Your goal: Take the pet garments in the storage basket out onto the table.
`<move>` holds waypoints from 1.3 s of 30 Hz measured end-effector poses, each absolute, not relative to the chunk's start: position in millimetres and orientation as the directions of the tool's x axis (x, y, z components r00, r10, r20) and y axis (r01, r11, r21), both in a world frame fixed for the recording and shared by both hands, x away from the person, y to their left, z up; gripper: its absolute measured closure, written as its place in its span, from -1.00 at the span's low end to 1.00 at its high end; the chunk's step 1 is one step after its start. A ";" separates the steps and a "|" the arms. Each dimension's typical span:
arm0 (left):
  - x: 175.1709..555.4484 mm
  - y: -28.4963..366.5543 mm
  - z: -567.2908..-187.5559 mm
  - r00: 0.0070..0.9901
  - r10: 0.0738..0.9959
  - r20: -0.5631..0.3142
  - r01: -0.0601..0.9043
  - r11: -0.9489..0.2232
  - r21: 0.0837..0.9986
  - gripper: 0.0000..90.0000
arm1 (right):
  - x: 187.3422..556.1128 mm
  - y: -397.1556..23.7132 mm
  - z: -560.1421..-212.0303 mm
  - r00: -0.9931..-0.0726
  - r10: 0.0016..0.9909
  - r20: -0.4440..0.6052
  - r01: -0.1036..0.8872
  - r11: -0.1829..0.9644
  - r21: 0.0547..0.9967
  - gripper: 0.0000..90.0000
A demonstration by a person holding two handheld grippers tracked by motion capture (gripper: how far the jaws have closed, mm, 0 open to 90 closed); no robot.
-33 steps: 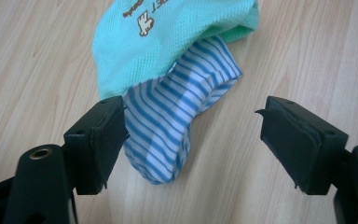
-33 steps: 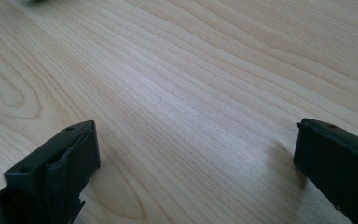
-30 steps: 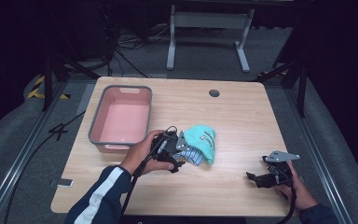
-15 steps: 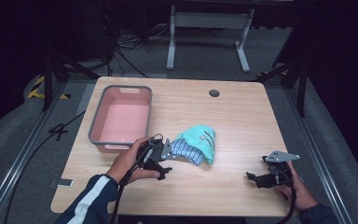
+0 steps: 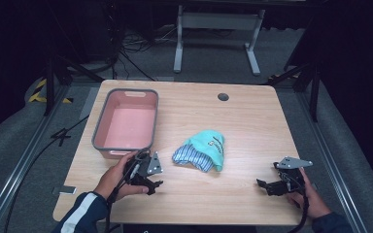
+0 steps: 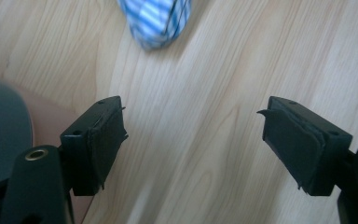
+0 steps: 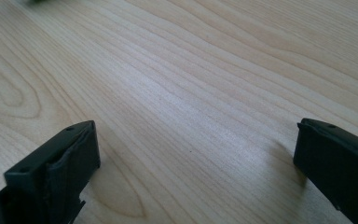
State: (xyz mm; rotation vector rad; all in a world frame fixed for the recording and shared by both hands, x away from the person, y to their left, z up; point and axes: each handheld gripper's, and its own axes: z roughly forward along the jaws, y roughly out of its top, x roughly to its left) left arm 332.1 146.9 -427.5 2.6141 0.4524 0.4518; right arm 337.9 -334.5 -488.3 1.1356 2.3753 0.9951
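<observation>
One pink bin [image 5: 126, 121] sits empty at the left, and just before it the left gripper [image 5: 148, 175] rests with jaws apart, holding nothing. One bundle of cloth [image 5: 201, 151] — teal over blue stripes — lies mid-table outside the bin, so any putting away looks undone. The right gripper [image 5: 272, 184] — jaws apart, empty — waits at the right.

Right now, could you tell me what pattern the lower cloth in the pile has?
Blue and white stripes on the lower cloth, clearest in the left gripper view.
</observation>
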 end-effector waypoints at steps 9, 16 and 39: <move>324.9 186.5 -445.6 0.859 0.459 0.225 0.300 -0.809 0.505 -0.53 | 337.8 -334.5 -488.3 -0.630 0.776 0.007 0.549 0.440 0.711 -0.99; 323.2 215.6 -451.2 0.847 0.504 0.168 0.351 -0.768 0.536 -0.53 | 337.8 -334.6 -488.2 -0.629 0.777 0.008 0.550 0.438 0.711 -0.99; 316.2 298.7 -476.9 0.757 0.653 0.003 0.496 -0.579 0.647 -0.67 | 337.7 -334.6 -488.2 -0.629 0.777 0.008 0.550 0.438 0.711 -0.99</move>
